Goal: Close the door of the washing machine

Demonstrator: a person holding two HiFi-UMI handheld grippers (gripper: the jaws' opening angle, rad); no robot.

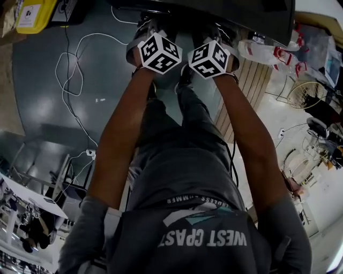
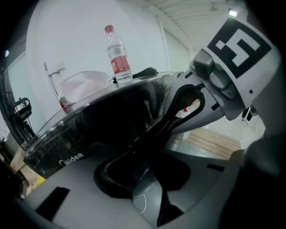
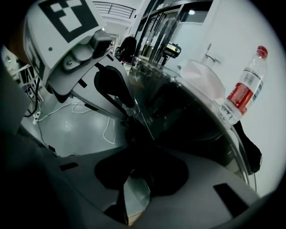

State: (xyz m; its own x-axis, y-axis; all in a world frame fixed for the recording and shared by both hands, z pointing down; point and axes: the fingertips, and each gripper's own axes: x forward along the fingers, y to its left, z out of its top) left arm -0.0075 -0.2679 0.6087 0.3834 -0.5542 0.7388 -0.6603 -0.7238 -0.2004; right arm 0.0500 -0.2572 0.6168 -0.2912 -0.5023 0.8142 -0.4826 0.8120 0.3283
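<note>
The washing machine door (image 2: 89, 129) is a dark, see-through lid with a brand name on its rim. In the head view it is the black slab (image 1: 225, 13) at the top. In the left gripper view the door's near edge runs into my left gripper (image 2: 144, 154), whose jaws close on that edge. My right gripper (image 3: 134, 167) holds the same edge (image 3: 178, 112) right beside it. The head view shows both, left gripper (image 1: 153, 32) and right gripper (image 1: 214, 35), side by side with their fingertips hidden under the door's edge.
A water bottle (image 2: 118, 58) with a red label and a white basin (image 2: 85, 85) show beyond the door. White cables (image 1: 69, 69) trail over the grey floor at left. A slatted wooden board (image 1: 252, 80) and more bottles (image 1: 268, 53) are at right.
</note>
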